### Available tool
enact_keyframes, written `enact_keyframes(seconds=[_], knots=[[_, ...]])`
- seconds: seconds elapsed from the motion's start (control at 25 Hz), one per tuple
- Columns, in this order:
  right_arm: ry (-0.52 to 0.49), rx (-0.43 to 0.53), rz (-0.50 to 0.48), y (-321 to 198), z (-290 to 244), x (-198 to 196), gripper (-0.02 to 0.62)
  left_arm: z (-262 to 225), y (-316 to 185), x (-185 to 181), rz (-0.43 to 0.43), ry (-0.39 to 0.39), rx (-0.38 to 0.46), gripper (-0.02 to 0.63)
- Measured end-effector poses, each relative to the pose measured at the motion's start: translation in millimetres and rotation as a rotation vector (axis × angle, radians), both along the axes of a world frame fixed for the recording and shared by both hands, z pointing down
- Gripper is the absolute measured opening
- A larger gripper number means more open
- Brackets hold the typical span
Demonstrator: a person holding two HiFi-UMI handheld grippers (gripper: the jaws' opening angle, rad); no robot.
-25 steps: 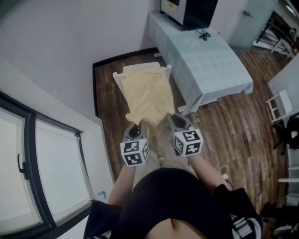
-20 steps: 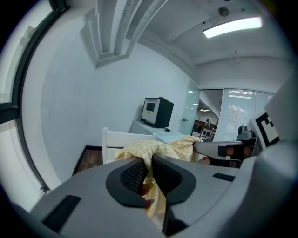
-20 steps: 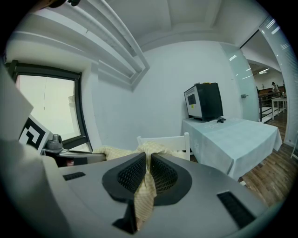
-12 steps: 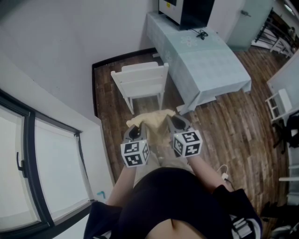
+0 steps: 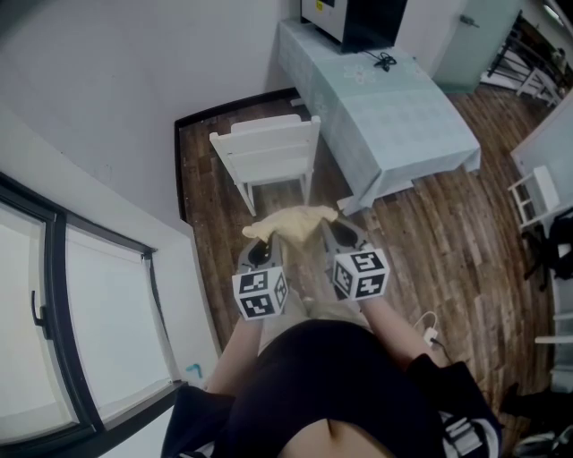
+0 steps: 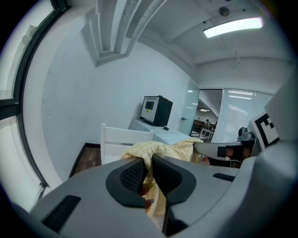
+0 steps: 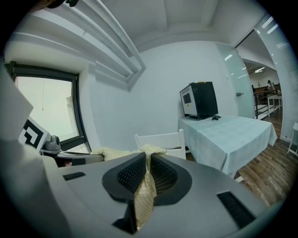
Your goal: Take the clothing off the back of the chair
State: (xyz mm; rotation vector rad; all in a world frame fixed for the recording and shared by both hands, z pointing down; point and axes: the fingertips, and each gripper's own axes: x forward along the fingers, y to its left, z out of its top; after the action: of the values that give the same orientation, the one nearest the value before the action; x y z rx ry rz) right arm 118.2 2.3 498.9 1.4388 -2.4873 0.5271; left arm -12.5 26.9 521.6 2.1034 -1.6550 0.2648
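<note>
The yellow checked garment [image 5: 292,223] hangs bunched between my two grippers, clear of the white chair [image 5: 265,154], whose back is bare. My left gripper [image 5: 262,238] is shut on the garment's left part; its cloth [image 6: 153,151] shows pinched between the black pads [image 6: 132,175]. My right gripper [image 5: 329,229] is shut on the right part, with a strip of the garment [image 7: 145,186] pinched and trailing down between its pads [image 7: 162,175]. Both grippers sit close to my body, a short way in front of the chair [image 7: 161,141].
A table with a pale cloth [image 5: 394,116] stands right of the chair, carrying a black box-shaped device [image 5: 358,20]. A white wall and a dark-framed window [image 5: 63,331] are on the left. Wooden floor [image 5: 448,241] lies to the right, with furniture [image 5: 535,202] at the far right.
The garment has come off the chair back, which is now bare. It has gone from spread over the chair to bunched between the grippers, which drew back toward my body.
</note>
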Motion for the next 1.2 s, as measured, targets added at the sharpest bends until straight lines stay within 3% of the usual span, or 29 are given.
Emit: enact_keyframes(seconds=[1.2], knots=[[0.015, -0.008, -0.014, -13, 2, 7, 0.041, 2, -16, 6, -0.002, 0.002, -0.005, 0.028]])
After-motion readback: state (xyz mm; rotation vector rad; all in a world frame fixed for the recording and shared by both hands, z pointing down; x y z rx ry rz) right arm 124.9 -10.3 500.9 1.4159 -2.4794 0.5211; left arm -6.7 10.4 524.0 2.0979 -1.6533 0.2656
